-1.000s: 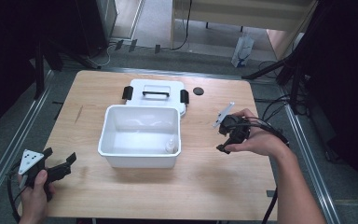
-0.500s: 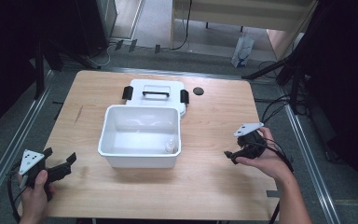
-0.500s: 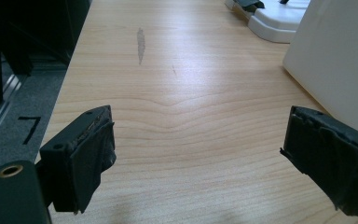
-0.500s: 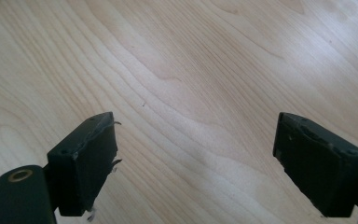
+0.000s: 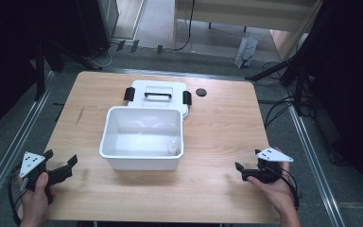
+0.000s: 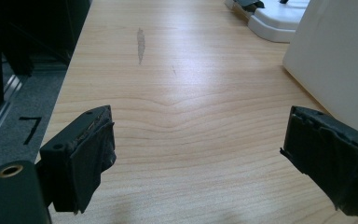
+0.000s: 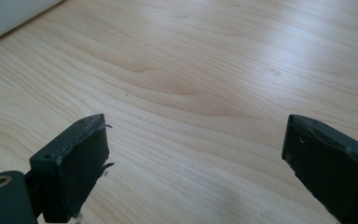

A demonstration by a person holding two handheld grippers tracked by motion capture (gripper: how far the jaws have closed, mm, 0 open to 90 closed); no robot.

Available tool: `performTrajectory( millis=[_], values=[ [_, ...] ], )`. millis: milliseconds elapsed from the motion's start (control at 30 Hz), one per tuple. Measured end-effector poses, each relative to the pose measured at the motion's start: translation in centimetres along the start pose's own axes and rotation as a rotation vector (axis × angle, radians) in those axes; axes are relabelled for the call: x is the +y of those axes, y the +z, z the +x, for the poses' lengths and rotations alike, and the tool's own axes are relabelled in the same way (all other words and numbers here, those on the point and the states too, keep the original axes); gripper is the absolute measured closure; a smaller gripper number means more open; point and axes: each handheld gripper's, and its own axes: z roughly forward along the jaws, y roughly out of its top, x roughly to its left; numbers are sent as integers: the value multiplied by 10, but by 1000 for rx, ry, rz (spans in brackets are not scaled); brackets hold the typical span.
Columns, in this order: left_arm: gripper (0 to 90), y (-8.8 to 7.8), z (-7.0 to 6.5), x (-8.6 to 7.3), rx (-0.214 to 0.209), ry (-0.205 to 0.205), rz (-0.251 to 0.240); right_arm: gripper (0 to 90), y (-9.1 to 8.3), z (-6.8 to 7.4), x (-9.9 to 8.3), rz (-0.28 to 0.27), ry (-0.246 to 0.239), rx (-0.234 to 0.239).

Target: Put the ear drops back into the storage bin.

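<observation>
Both the left gripper (image 5: 61, 171) and right gripper (image 5: 242, 171) rest with jaws wide and empty, the right's having just opened. Risk: the bottle (image 5: 172, 148) in the tub (image 5: 142, 158) tips if bumped during lid (image 5: 157, 96) fitting.

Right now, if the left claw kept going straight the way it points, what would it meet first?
Most likely the white bin. In the high view the left claw points toward its near left corner; in the left gripper view bare table lies dead ahead and the bin wall sits just right, so it might only graze it.
</observation>
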Motion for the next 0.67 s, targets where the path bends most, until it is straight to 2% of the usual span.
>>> performTrajectory(
  millis=[100, 467, 667],
  values=[
    [96, 0, 0, 0, 0, 1, -4, 43, -7, 0, -11, -42, 51, -19],
    [96, -1, -1, 0, 0, 10, -7, 19, -23, -1, -44, -99, 148, -63],
    [96, -1, 0, 0, 1, 8, -7, 19, -25, -2, -45, -100, 156, -55]
  ],
)
